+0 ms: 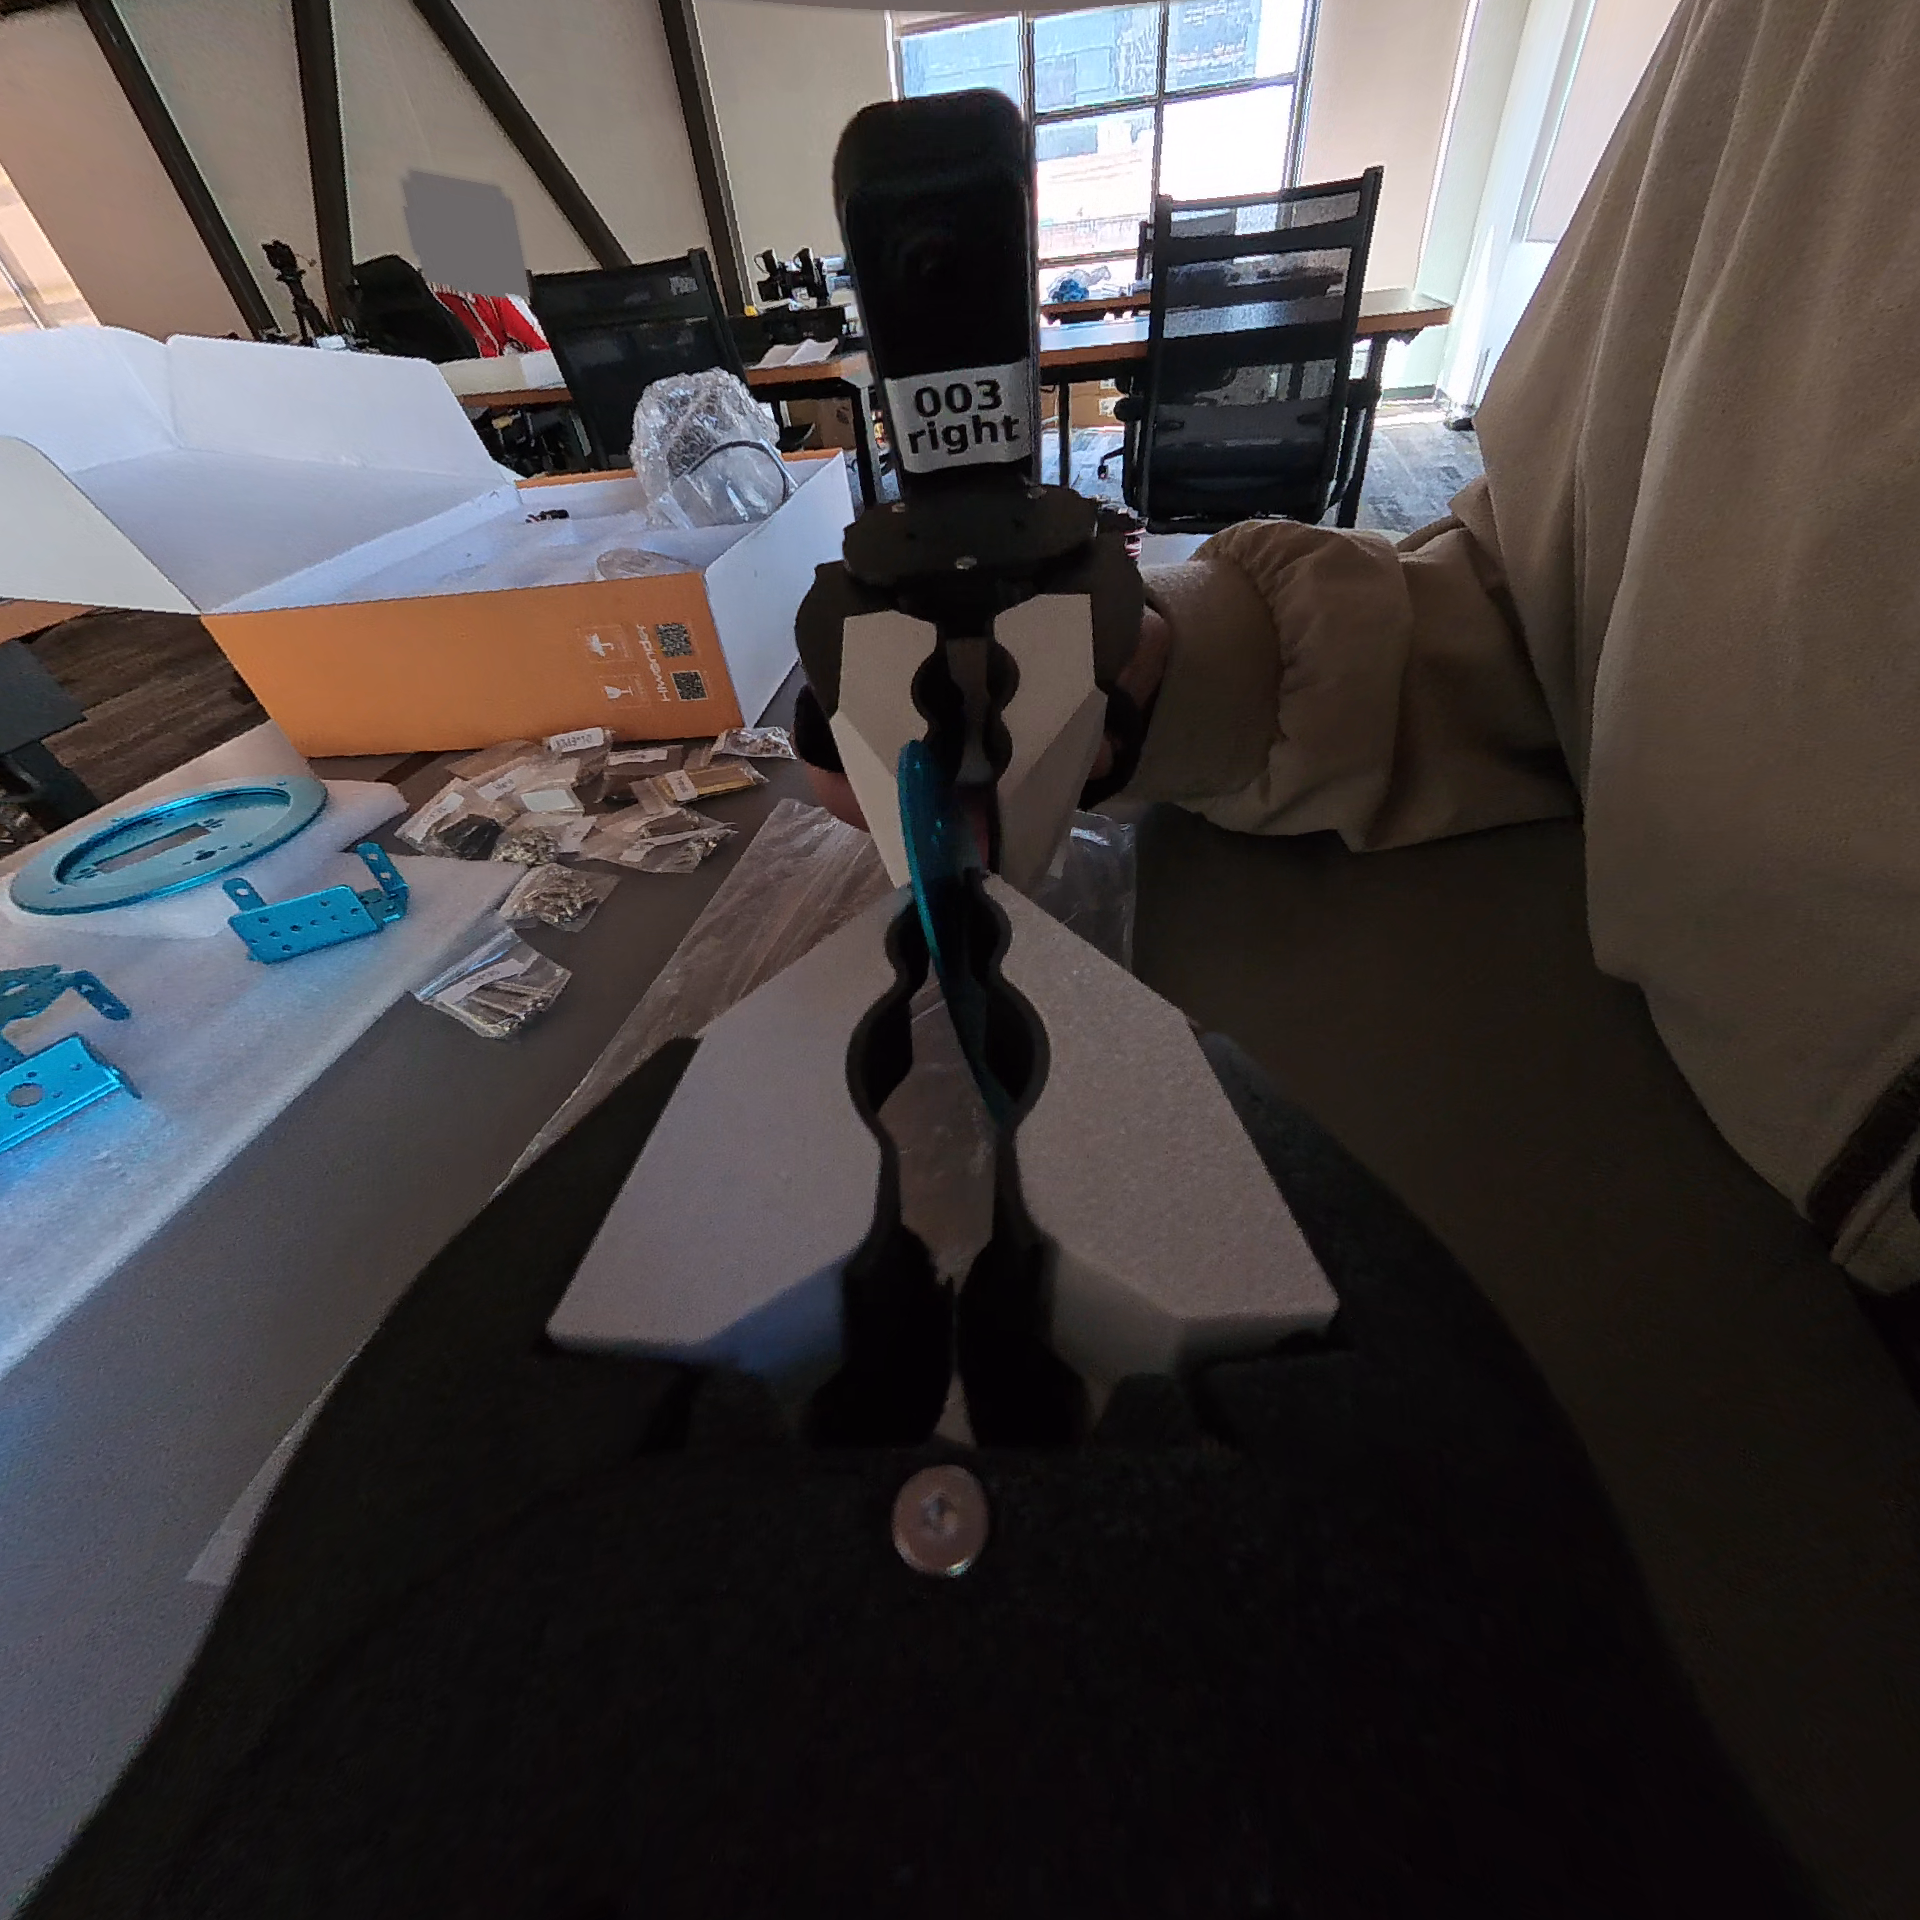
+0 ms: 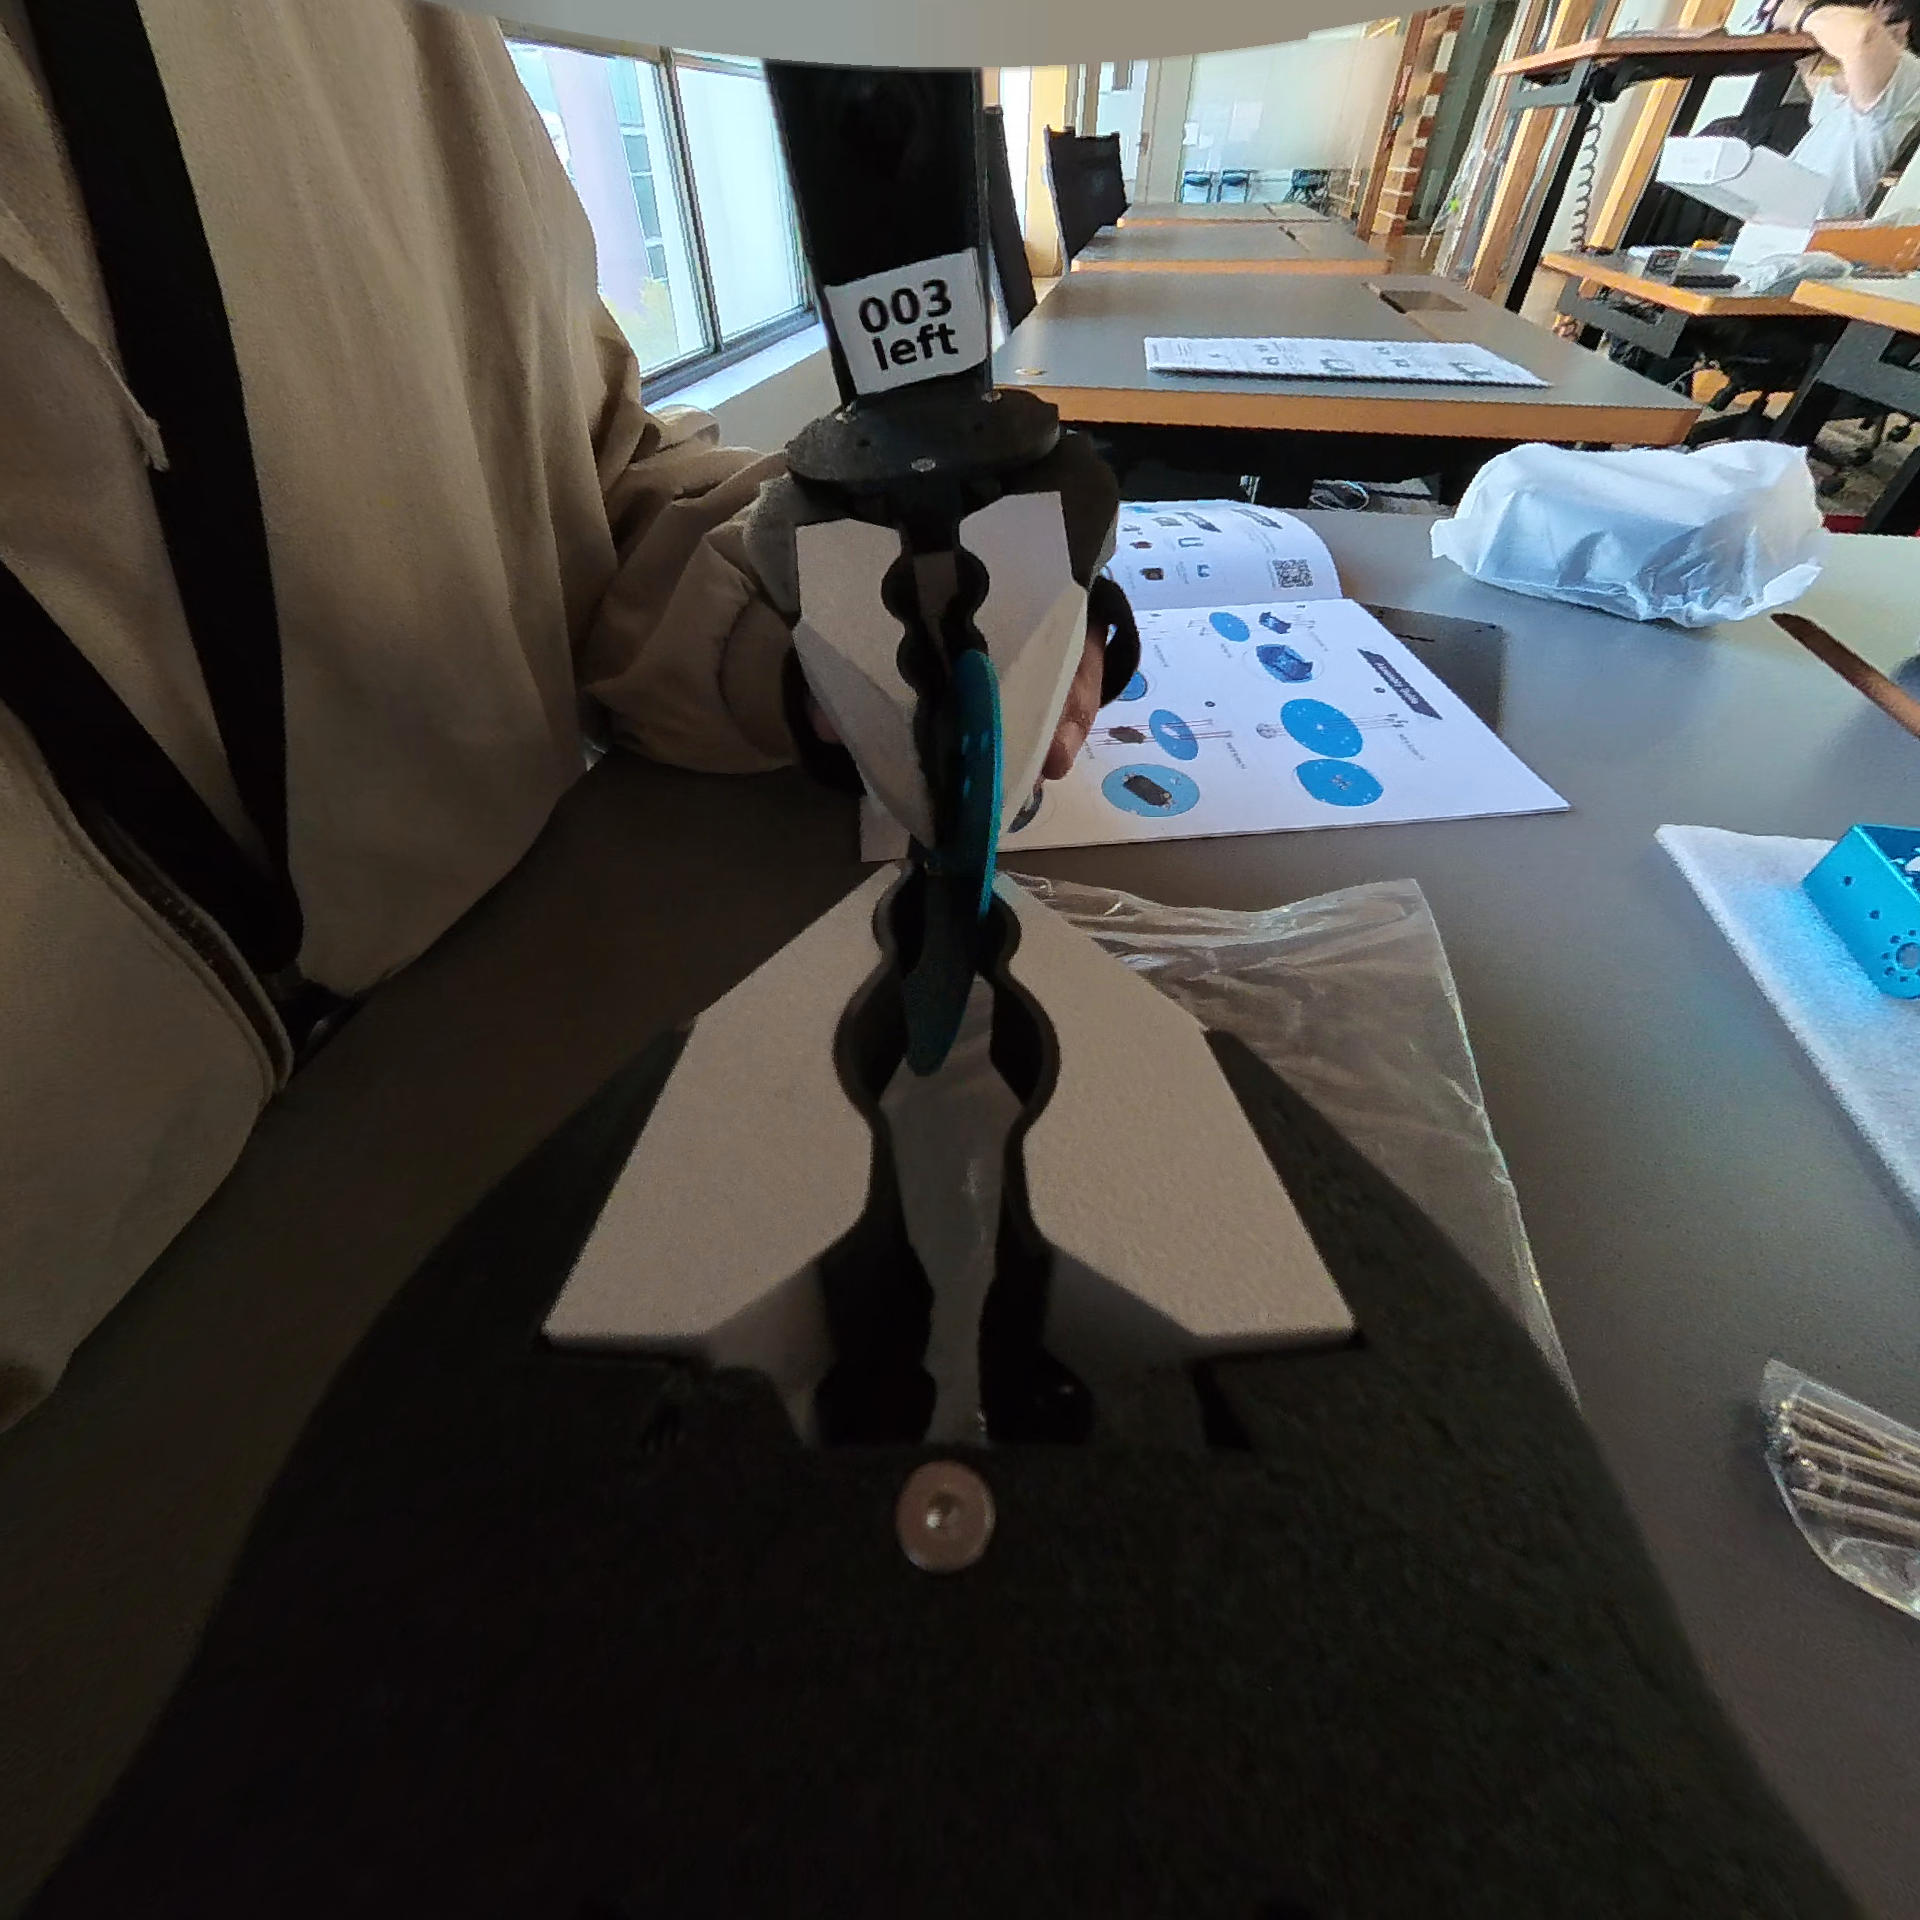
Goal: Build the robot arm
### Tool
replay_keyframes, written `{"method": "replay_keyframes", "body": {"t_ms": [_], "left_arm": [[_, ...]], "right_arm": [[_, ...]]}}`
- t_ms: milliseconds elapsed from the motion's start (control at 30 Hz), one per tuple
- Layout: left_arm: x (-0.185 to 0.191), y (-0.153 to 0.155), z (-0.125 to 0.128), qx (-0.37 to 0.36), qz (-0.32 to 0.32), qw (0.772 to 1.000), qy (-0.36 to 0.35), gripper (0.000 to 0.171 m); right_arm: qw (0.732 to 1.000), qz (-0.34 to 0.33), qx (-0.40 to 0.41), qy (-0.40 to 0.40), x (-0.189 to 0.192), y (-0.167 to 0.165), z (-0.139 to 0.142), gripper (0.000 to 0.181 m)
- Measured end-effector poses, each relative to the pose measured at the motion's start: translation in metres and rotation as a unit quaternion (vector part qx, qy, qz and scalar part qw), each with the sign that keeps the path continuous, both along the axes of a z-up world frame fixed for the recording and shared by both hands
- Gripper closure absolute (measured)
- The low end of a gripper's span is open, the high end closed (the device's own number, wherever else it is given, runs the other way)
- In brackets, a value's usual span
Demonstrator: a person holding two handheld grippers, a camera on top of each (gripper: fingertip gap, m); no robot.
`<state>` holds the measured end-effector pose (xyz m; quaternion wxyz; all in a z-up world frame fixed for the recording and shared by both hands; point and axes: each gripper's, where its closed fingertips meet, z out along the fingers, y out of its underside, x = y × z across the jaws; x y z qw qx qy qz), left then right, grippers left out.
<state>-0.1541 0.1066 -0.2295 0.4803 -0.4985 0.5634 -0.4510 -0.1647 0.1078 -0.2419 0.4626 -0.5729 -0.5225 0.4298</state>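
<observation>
Left wrist view: the left gripper [image 1: 951, 914] points at the right gripper [image 2: 951, 909] head-on, their tips almost meeting above the grey table [image 2: 1662, 727].
Blue disc: a thin blue disc [image 1: 935, 821], pierced with small holes, stands edge-on between the two grippers, off the tabletop and tilted slightly from upright.
Left claw: drawn nearly together, with only a narrow slot between the black wavy pads; one rim of the disc sits in that slot, and the pads appear to pinch it.
Right claw: narrowed the same way, and it seems to pinch the opposite rim of the same disc.
Below the disc: a clear plastic bag [image 2: 1299, 997] lies flat on the table under the right gripper.
Behind the left gripper: an open instruction booklet [image 2: 1299, 727] with blue part drawings, and farther off a white wrapped bundle [image 2: 1631, 540].
Left side of the table: an orange-and-white box [image 1: 468, 655] stands open. Small bags of screws [image 1: 582, 800] are scattered in front of it.
Foam sheet: a white foam sheet [image 1: 208, 1039] carries a blue ring plate [image 1: 171, 847] and a blue perforated bracket [image 1: 312, 920].
Person: a beige jacket sleeve [image 1: 1351, 675] reaches to the right gripper's handle.
Not visible: the exact pad contact on the disc's faces, hidden by the fingers.
</observation>
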Motion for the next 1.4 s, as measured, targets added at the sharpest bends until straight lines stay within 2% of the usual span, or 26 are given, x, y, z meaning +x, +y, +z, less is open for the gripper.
{"method": "replay_keyframes", "body": {"t_ms": [200,300,400,800,1000,1067,1167,1367,1400], "left_arm": [[-0.001,0.001,0.001,-0.022,-0.003,1.0,-0.001,0.163],[0.0,0.004,-0.005,-0.083,-0.017,0.996,0.019,0.143],[0.0,0.003,-0.005,-0.123,-0.032,0.992,0.018,0.143],[0.0,-0.004,-0.003,-0.034,-0.025,0.999,0.009,0.166],[-0.001,-0.008,-0.005,0.025,-0.025,0.999,0.018,0.165],[-0.001,-0.007,-0.004,0.028,-0.022,0.999,0.015,0.165],[-0.002,-0.007,-0.001,0.026,-0.022,0.999,0.008,0.165],[-0.004,-0.003,0.003,-0.015,-0.022,1.0,-0.005,0.166],[-0.004,-0.001,0.004,-0.026,-0.022,0.999,-0.008,0.166]], "right_arm": [[1.0,0.0,-0.003,0.011,0.002,0.001,0.004,0.174],[0.999,-0.002,-0.017,0.029,0.006,0.004,0.009,0.174],[0.999,0.001,-0.024,0.037,0.007,0.004,0.011,0.174],[1.0,0.014,-0.021,0.017,0.001,-0.002,0.005,0.174],[0.991,0.048,-0.121,0.021,0.0,-0.007,0.003,0.172],[0.99,0.053,-0.126,0.023,0.0,-0.006,0.004,0.172],[0.994,0.047,-0.092,0.022,-0.001,-0.004,0.007,0.173],[0.993,0.05,-0.102,0.046,-0.003,-0.001,0.011,0.172],[0.993,0.037,-0.098,0.049,-0.003,0.003,0.011,0.166]]}}
